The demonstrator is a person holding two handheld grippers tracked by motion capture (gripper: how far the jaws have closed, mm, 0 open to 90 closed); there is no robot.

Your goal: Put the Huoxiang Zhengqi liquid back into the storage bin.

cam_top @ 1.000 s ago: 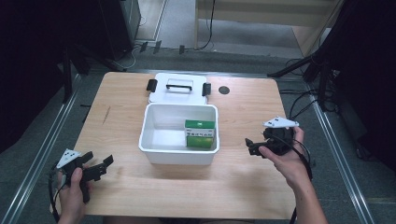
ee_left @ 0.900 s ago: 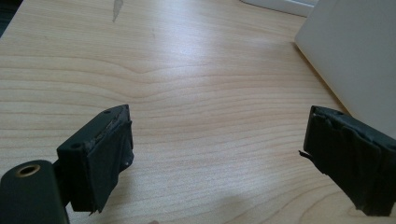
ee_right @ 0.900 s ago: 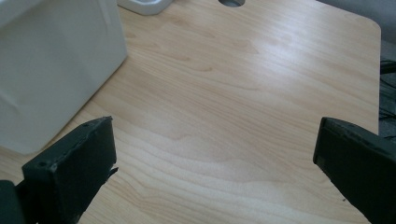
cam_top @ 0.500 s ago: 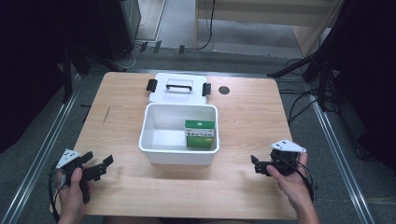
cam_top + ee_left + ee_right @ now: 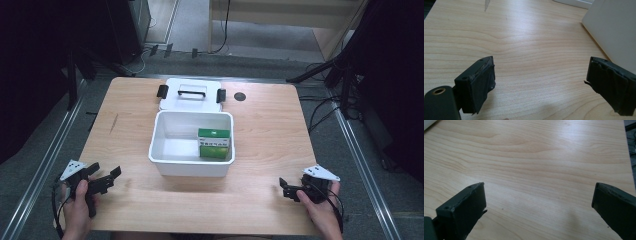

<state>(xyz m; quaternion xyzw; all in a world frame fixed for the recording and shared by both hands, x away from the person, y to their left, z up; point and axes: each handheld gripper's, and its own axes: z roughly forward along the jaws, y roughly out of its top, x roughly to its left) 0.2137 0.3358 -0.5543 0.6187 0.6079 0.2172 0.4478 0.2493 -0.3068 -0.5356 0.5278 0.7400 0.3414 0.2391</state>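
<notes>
Right claw [image 5: 290, 190] has pulled back from beside the bin to the near right corner of the table [image 5: 265, 145]; left claw [image 5: 107, 181] hasn't shifted from the near left corner. Both sit with jaws spread wide and nothing between them, only bare wood in the two gripper views. White bin [image 5: 192, 145] stands mid-table with a green box [image 5: 215, 143] inside, against its right wall. Lid [image 5: 191, 94] lies flat just behind the bin, touching or nearly touching its far rim, black handle up, a black latch at each end. My read: the box is packed, next is closing the bin. To do it well I'd go in with both claws, one per short end of the lid, grip the rim rather than the latches, lift level, bring it forward over the bin and lower it square so all four edges seat. Keep my left claw off the bin wall [image 5: 614, 32], which is near its right jaw, so I don't shove the bin.
</notes>
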